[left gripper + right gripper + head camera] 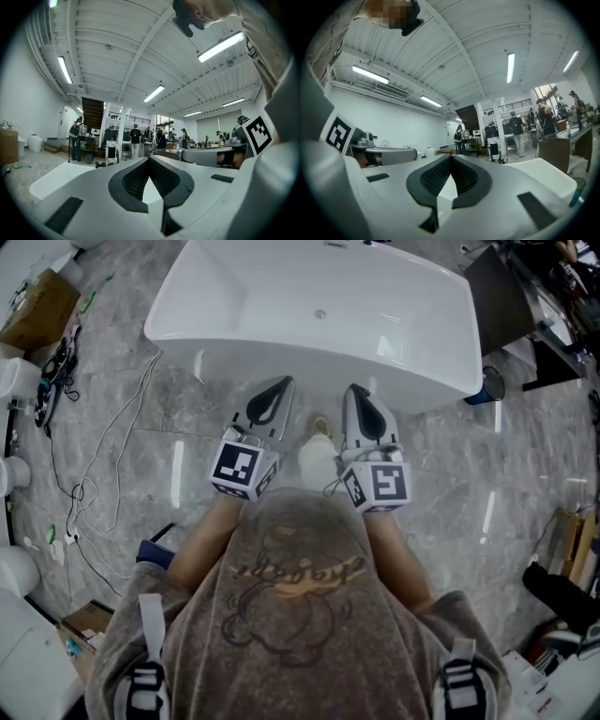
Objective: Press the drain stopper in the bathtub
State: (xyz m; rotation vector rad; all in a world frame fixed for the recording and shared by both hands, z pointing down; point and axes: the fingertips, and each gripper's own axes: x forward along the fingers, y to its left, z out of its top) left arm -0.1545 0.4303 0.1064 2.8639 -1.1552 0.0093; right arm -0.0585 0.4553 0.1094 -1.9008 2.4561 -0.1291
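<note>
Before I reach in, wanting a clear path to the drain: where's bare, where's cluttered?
The bathtub is bare inside, all round the drain stopper. The floor right of the right tool is free up to the tub's corner. Crowded: cables left of the left tool.

Grey marble floor (206,409) — white bathtub (281,296), cables (58,367), cardboard box (37,306) upon it

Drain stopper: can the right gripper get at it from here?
Probably yes, with a reach forward: the right gripper hangs shut outside the near rim of the bathtub, and nothing shows between it and the drain stopper.
</note>
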